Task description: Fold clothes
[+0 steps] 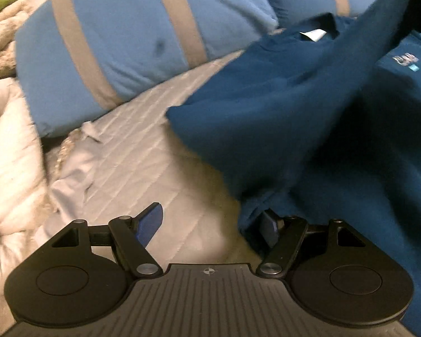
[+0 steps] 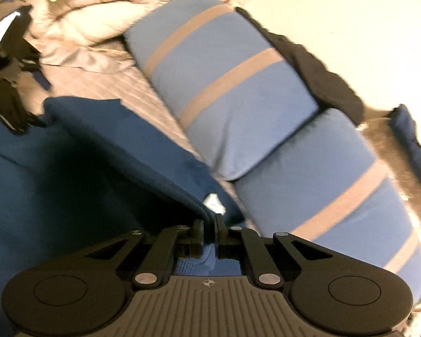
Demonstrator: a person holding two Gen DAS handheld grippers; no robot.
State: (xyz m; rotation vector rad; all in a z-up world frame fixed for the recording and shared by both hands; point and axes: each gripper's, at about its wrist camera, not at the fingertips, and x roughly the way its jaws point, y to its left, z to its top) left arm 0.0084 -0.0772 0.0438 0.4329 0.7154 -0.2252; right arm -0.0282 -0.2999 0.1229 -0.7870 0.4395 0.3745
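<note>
Both grippers sat nearest: right gripper [image 2: 209,226] pinched the dark blue shirt [image 1: 280,106] by its collar edge, left gripper [image 1: 212,224] gaped wide, empty, above the grey bedspread [image 1: 143,151] near striped pillows [image 2: 224,84].

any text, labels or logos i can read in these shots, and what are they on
No text can be read here.
Pale chest print with a small light blue square on the dark blue cotton t-shirt, at: too blurred to read.
White neck tag inside the t-shirt's collar: no lettering can be made out.
Small round crosshair mark on the left gripper's grey ribbed body, and its twin on the right gripper: a symbol, not text.
</note>
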